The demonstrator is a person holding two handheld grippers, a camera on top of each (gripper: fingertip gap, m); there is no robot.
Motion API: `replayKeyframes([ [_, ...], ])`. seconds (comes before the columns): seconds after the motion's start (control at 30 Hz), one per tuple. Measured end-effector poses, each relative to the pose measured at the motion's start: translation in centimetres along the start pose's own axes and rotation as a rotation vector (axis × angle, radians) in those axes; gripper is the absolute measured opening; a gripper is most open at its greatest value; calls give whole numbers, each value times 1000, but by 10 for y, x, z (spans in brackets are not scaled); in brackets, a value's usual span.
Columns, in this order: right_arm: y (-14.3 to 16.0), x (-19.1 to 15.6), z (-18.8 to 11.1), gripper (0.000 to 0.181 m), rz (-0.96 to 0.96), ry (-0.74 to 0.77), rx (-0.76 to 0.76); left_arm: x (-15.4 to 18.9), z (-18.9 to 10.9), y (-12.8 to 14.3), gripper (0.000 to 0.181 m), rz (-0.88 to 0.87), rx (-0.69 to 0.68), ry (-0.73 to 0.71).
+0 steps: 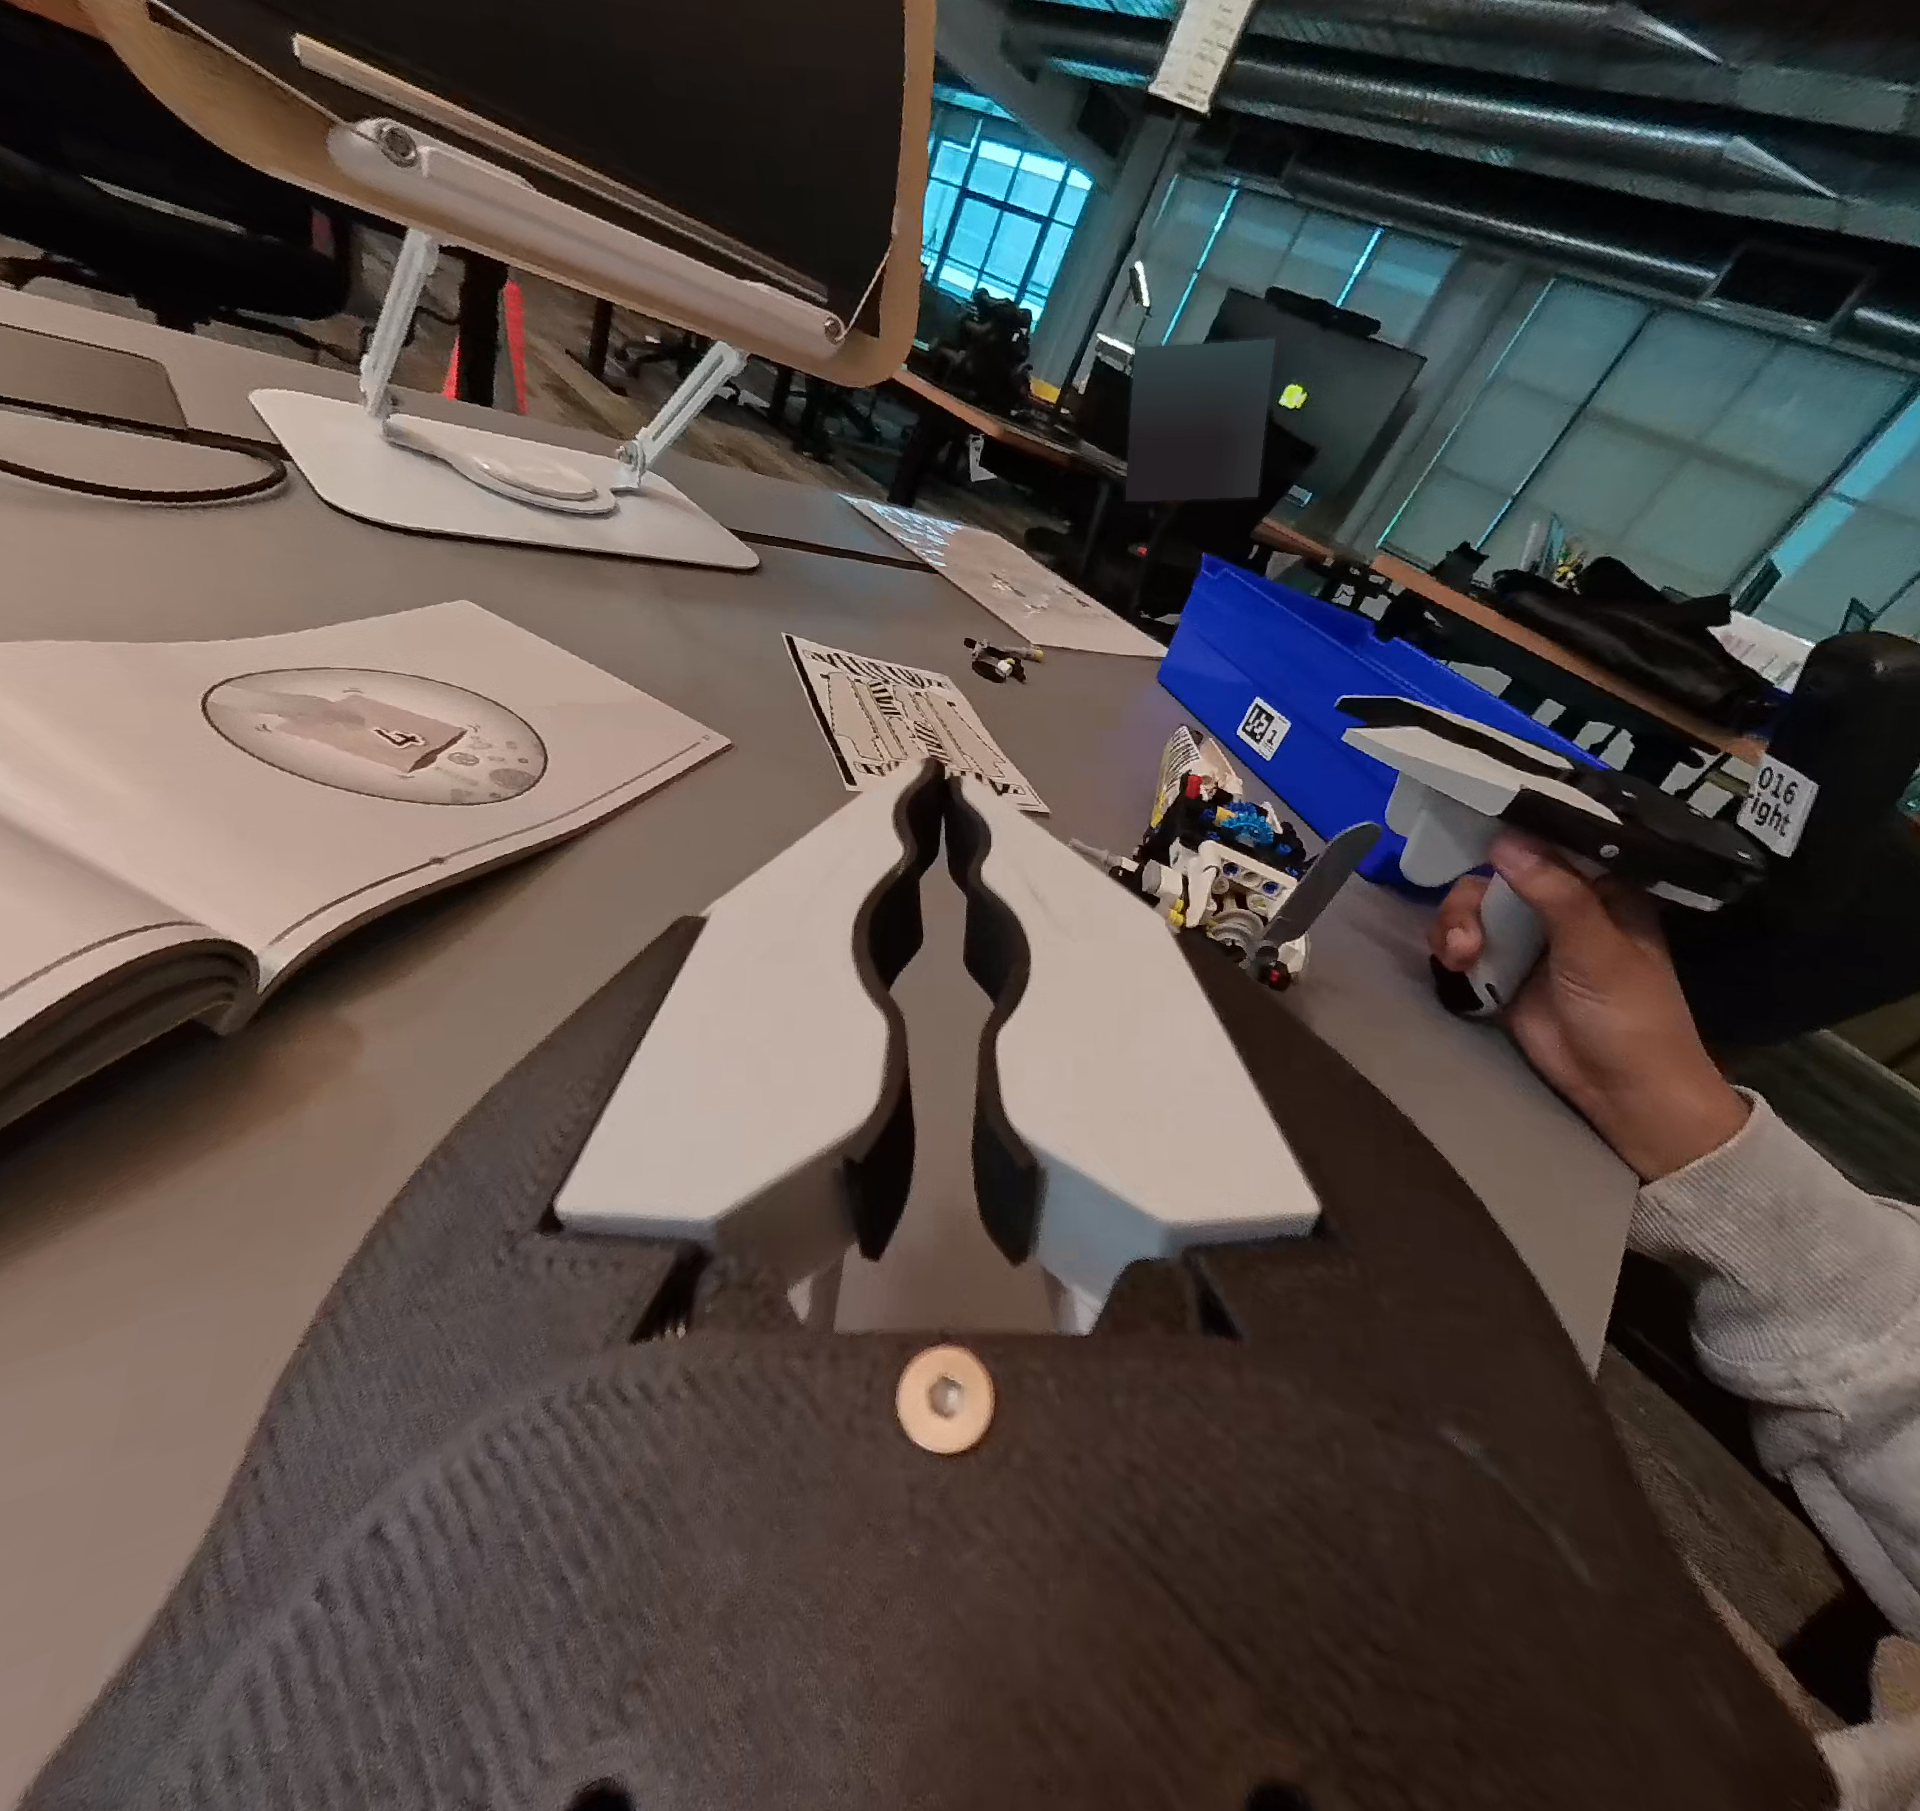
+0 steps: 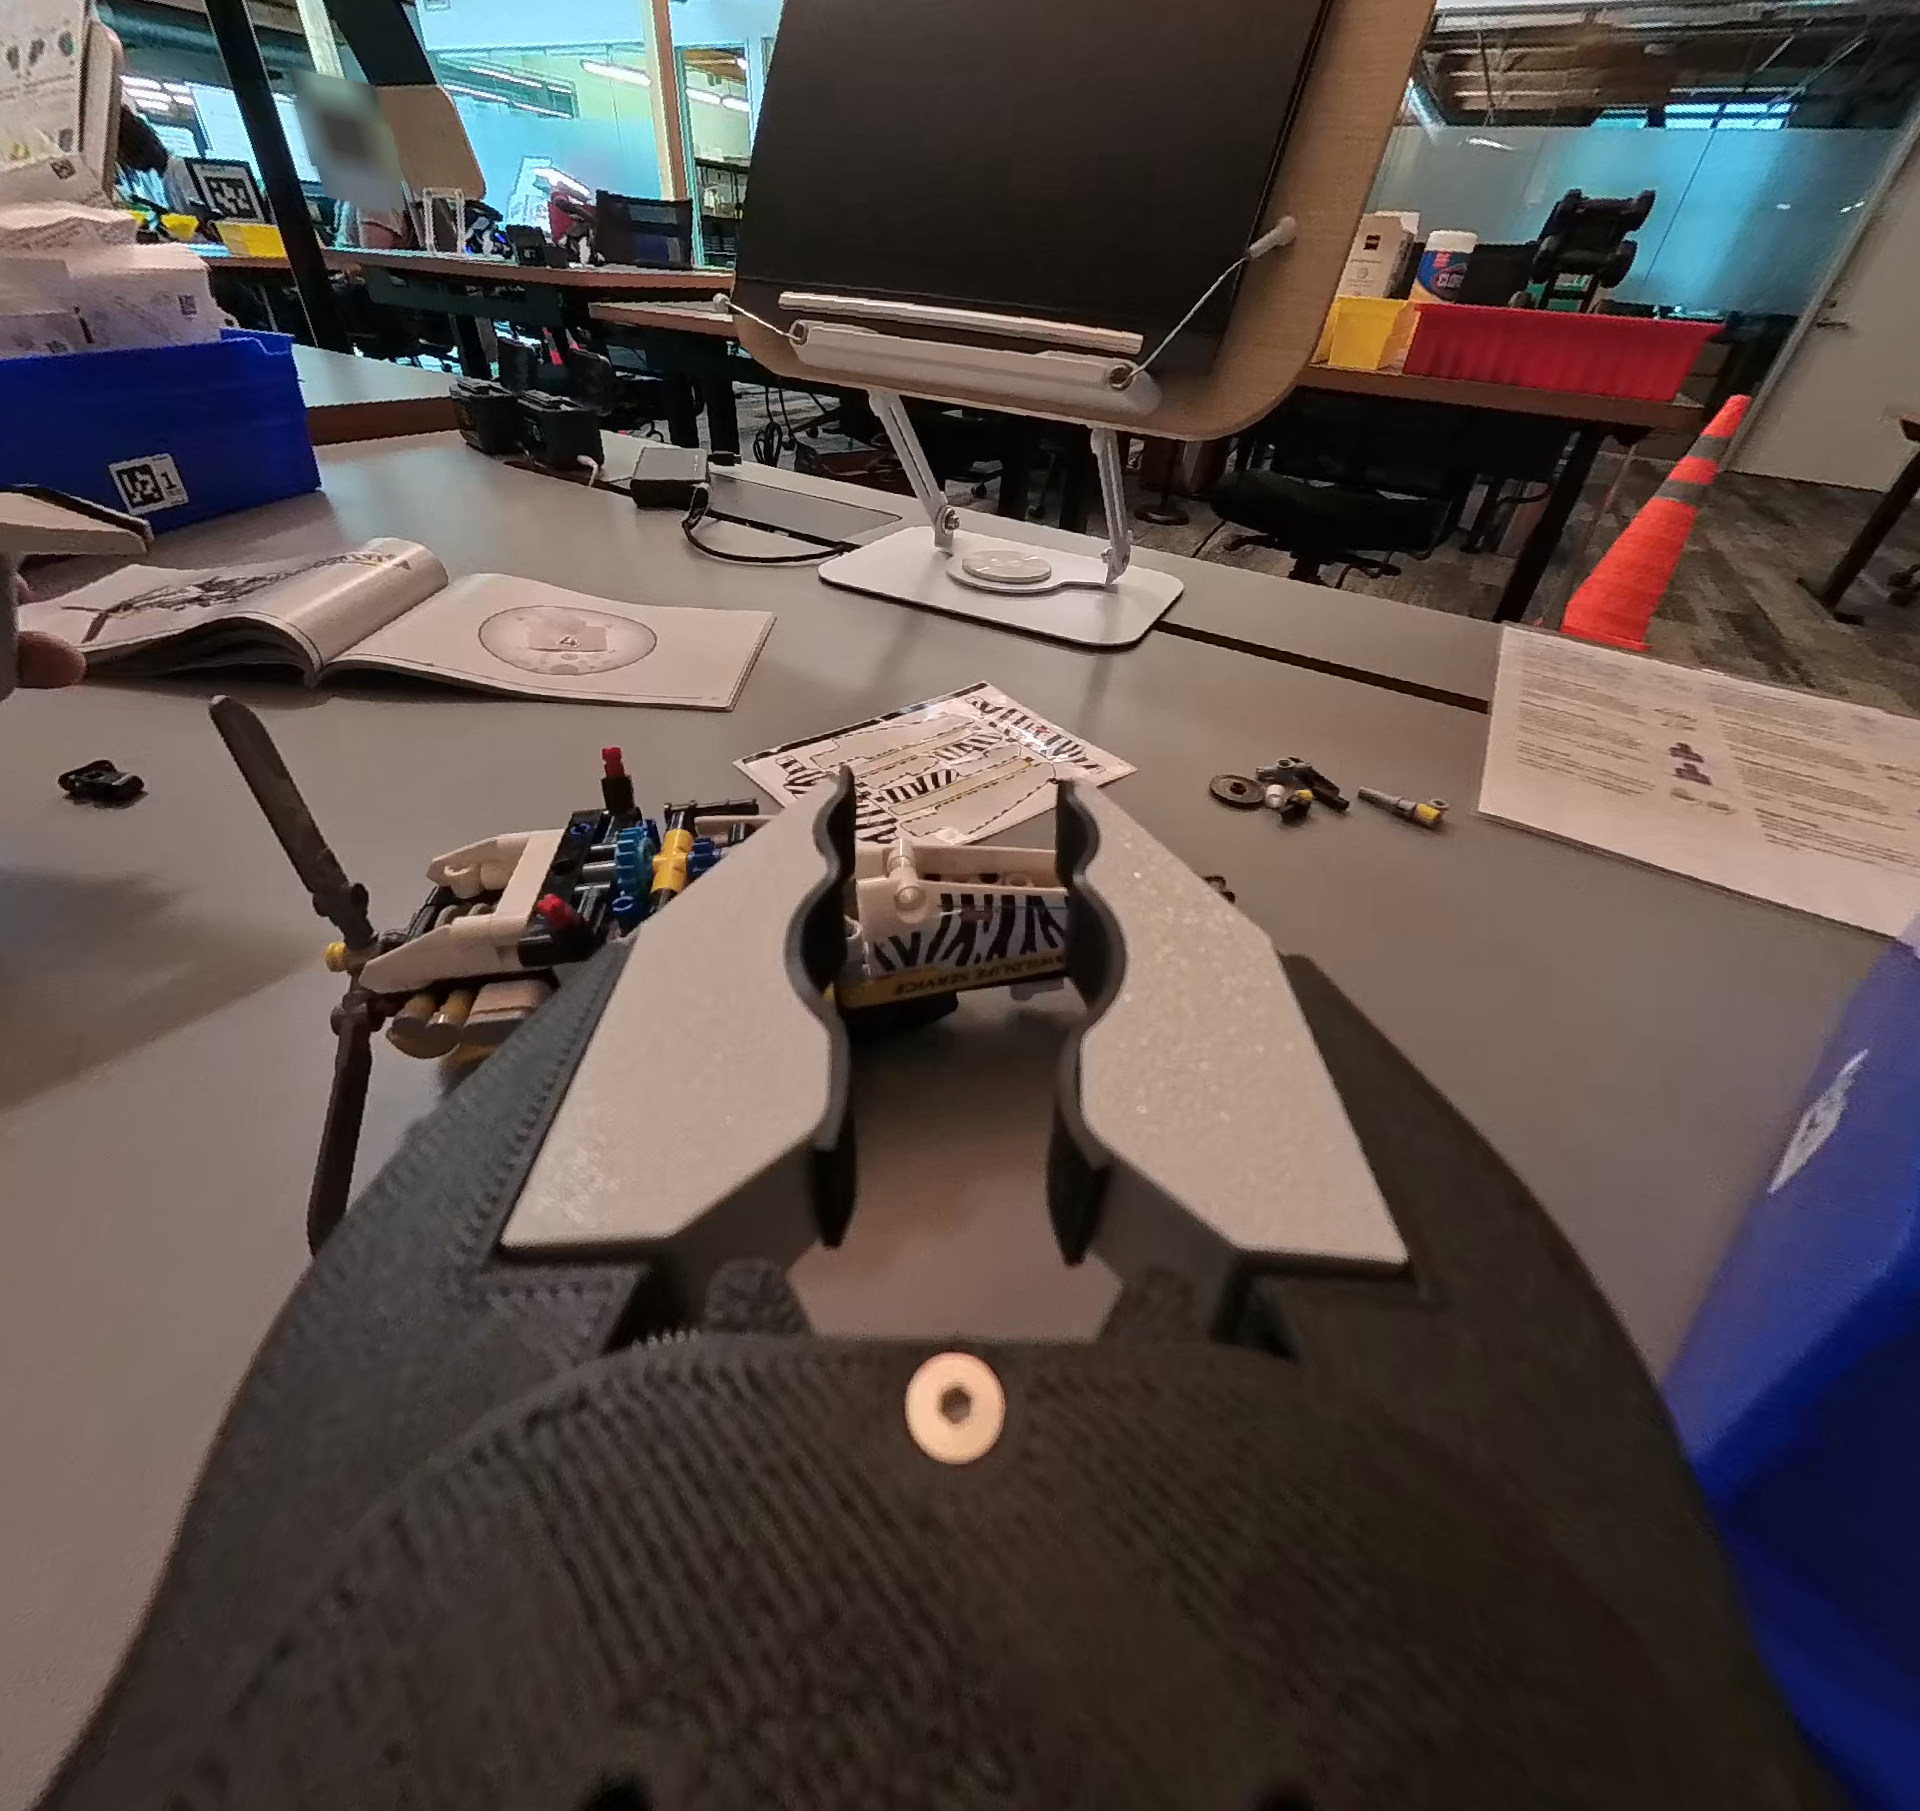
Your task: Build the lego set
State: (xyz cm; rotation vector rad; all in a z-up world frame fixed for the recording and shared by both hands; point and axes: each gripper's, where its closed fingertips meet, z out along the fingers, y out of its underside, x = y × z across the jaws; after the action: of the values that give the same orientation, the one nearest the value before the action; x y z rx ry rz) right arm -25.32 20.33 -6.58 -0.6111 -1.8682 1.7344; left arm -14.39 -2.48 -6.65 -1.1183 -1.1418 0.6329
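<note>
Right gripper (image 2: 956,826) parted around lego plane (image 2: 623,888) tail; left gripper (image 1: 943,785) closed, empty; table (image 2: 1351,1086) bare rightward.

Both wrist views low, close, sharing lego model (image 1: 1221,862) (image 2: 582,888)

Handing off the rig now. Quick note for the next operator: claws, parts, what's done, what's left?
Left claw: shut, empty, held above the table.
Right claw: open, its fingers on either side of the model's zebra-striped tail, not clamped.
Lego model: partly built, lying on the table with its propeller fitted.
Sticker sheet lies just beyond it; instruction booklet open to the left.
Loose pieces to the right, one black piece far left.
Left: fit the remaining pieces per the booklet.
</note>
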Motion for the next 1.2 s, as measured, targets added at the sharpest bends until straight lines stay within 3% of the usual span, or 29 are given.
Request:
replayKeyframes([
  [0.07, 0, -1, 0, 36, -4, 0, -2, 4, -1, 0, 1, -2, 4, 37],
  [0.17, 1, -2, 1, 36, -16, -1, -7, 12, -4, -4, 26, -31, 28, 122],
  [0.37, 2, -5, 2, 35, -46, 0, -17, 0, -7, -9, 42, -114, 73, 95],
  [1.2, 3, -11, 3, 33, -91, -2, -24, -2, -6, -11, 51, -90, 84, 67],
])
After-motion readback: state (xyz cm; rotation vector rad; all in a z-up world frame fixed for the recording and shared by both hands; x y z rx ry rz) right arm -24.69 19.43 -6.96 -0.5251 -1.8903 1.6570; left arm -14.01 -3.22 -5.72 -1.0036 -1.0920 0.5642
